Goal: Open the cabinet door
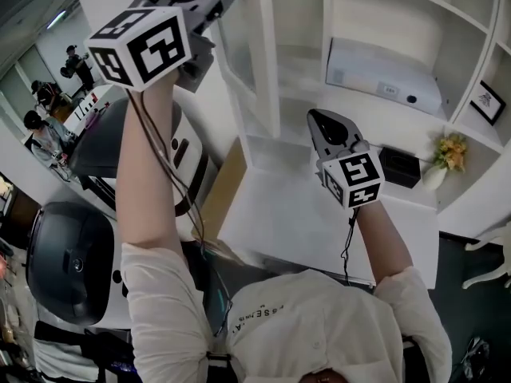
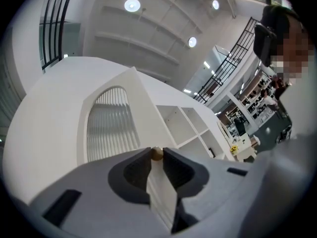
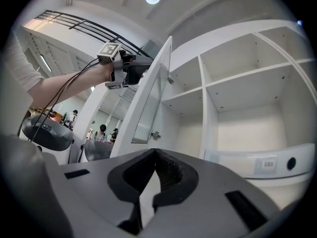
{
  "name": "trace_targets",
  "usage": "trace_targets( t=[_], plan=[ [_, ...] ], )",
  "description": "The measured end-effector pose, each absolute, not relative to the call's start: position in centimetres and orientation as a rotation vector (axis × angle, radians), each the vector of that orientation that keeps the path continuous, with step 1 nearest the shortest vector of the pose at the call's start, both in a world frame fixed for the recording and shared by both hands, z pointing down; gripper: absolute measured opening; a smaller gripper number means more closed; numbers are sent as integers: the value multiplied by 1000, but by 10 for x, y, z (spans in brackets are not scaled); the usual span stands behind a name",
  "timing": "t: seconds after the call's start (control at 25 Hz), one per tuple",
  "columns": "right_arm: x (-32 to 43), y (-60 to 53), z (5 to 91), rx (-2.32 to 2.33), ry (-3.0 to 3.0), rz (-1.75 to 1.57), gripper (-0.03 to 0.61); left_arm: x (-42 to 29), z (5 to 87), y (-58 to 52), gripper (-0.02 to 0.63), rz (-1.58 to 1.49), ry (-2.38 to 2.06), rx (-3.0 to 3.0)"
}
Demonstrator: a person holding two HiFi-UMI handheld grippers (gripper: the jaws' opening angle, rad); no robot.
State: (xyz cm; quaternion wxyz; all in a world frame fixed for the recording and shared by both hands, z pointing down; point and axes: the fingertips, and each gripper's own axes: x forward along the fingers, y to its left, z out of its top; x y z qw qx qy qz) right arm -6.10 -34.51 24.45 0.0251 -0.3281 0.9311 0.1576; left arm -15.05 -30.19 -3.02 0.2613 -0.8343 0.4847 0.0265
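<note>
While the cabinet door [image 1: 263, 70] stands swung out from the white cabinet [image 1: 375, 14], hinged on its left side, the left gripper [image 2: 156, 156] has it by the handle. Jaws clamped on a small gold knob [image 2: 156, 152] at the door's free edge; the knob sits right between the fingertips. The door is white-framed, with an arched ribbed glass panel [image 2: 111, 128]. In the head view the left arm is stretched up and far, marker cube [image 1: 148, 46] near the top left, and the gripper's nose reaches the door's upper part.

The right gripper [image 3: 154, 151] is empty, jaws closed with the tips meeting and nothing between them. It is held in front of the open cabinet, right of the door and apart from it, aimed at the shelves. Its view shows the door edge-on at left, with the left gripper on the outer side.

The cabinet interior is divided into open compartments. A white box-shaped device [image 1: 383, 74] lies on a shelf, right of the door. Lower right on the ledge are a black box [image 1: 399, 166], then yellow flowers [image 1: 449, 152] in a small vase just beside it. A framed picture [image 1: 487, 102] stands in a far-right compartment. A white countertop [image 1: 303, 214] runs below the cabinet, near the person. Several people [image 1: 48, 134] stand at far left, well away.
</note>
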Motion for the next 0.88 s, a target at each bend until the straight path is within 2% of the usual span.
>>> trace_targets(
  t=[0.88],
  plan=[
    [-216,-309,266,-551,2980,457,15,-312,-30,-230,69,266,1523,-2289]
  ],
)
